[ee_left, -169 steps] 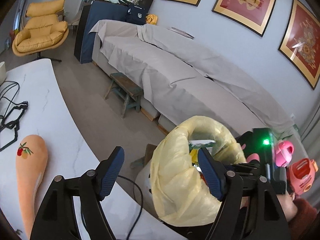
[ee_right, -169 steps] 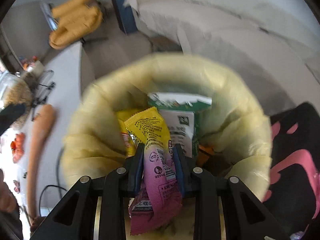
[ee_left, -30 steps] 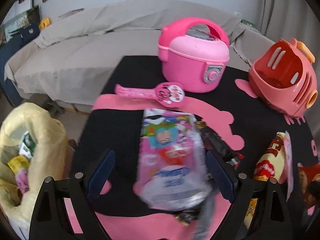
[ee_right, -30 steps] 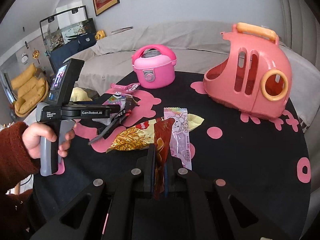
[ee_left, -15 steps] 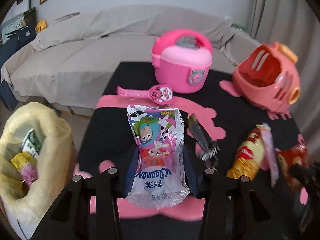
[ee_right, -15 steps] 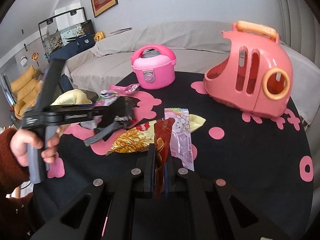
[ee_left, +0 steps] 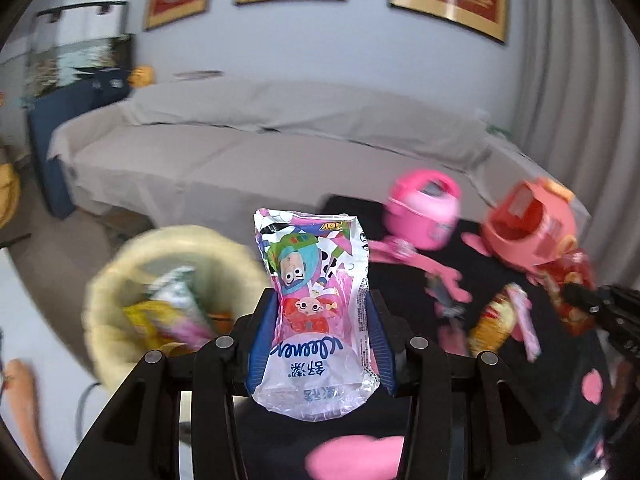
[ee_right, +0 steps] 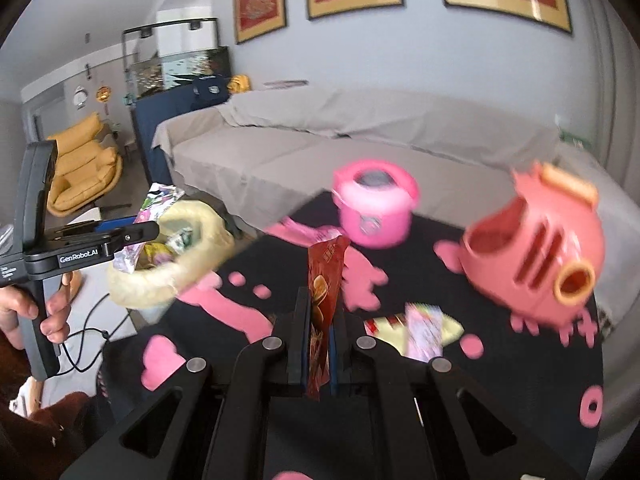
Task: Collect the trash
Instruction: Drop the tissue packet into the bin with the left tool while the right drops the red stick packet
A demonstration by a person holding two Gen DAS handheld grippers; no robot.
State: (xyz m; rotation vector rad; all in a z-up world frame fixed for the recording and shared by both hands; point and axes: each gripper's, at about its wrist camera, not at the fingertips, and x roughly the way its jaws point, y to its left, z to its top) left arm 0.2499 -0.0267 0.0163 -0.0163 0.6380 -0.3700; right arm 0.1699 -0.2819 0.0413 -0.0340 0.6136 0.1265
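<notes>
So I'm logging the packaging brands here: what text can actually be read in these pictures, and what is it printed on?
"Kleenex": upside down on the tissue pack held in the left gripper.
"TOY": upside down at that pack's top edge.
"GenRobot.AI": on the left gripper's body, in the right wrist view.
Chinese characters on the pack: too unclear to give.
Red snack wrapper in the right gripper: print blurred.

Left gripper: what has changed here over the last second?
The left gripper closed its fingers on the tissue pack, lifted it off the black table and carried it toward the yellow-lined bin. The right gripper stayed shut on the red wrapper, also raised. Pink toys unmoved.
</notes>
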